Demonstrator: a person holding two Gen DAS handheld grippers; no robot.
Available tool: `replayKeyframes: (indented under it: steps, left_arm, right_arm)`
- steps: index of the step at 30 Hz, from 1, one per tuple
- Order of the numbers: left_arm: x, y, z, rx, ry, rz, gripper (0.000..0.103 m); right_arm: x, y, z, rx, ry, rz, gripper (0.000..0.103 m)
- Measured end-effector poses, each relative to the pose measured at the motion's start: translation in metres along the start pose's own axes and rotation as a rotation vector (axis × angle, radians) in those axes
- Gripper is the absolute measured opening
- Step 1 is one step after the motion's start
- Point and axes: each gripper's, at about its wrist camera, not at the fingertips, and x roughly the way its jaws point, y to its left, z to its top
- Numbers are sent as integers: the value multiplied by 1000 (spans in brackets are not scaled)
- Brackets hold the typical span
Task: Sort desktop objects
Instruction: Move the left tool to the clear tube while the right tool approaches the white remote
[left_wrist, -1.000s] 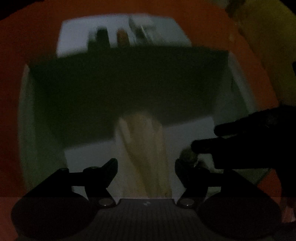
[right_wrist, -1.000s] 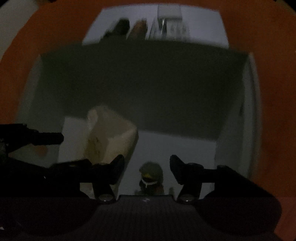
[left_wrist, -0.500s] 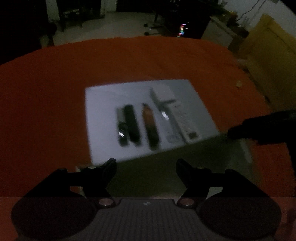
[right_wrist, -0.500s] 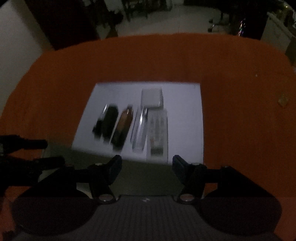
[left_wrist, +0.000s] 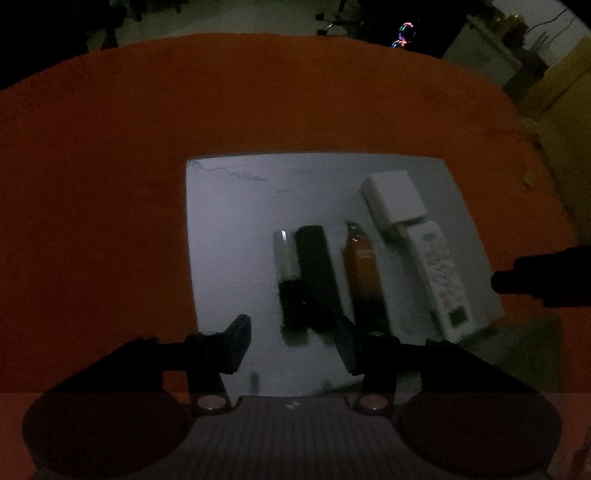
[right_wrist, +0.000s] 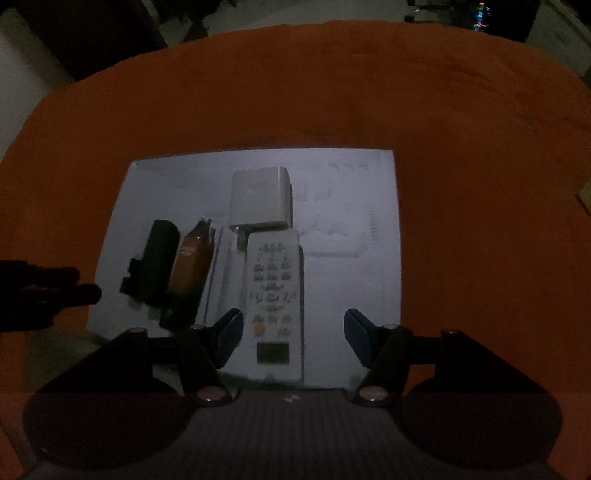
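Both cameras have pulled back since half a second ago: the dark box wall that filled the lower views is nearly gone, and the white sheet with its row of items now lies in plain sight.

The left gripper (left_wrist: 293, 345) has its fingers spread wide with nothing between them, hovering over the near edge of the white sheet (left_wrist: 236, 221). Just beyond its fingertips, at 12 o'clock, lie a black bar-shaped object (left_wrist: 317, 277) and, touching its left side, a slimmer silver-and-black piece (left_wrist: 286, 266); the light is poor, so what these are is uncertain. At 1 o'clock lies an amber bottle (left_wrist: 362, 266) on its side, then a white remote control (left_wrist: 439, 273), with a white charger block (left_wrist: 393, 199) just past the remote's far end.

The right gripper (right_wrist: 293, 338) is likewise spread and empty. Between its fingertips sits the near end of the remote (right_wrist: 275, 295), buttons up, small display nearest. The charger (right_wrist: 260, 199) is at 12 o'clock, touching the remote's far end. At 10 o'clock lie a clear pen-like stick (right_wrist: 221, 269), the bottle (right_wrist: 192, 266) and the black bar (right_wrist: 159, 262), side by side.

The sheet rests on an orange tablecloth (right_wrist: 461, 147).
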Motion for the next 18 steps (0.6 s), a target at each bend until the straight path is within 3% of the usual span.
replayKeyframes:
  steps: [8, 18]
  left_arm:
    - [42, 3, 16, -7, 38, 8, 45]
    - [44, -3, 24, 27, 31, -15, 40]
  right_arm:
    - [36, -12, 15, 16, 33, -11, 64]
    - [60, -9, 19, -13, 82, 16, 65]
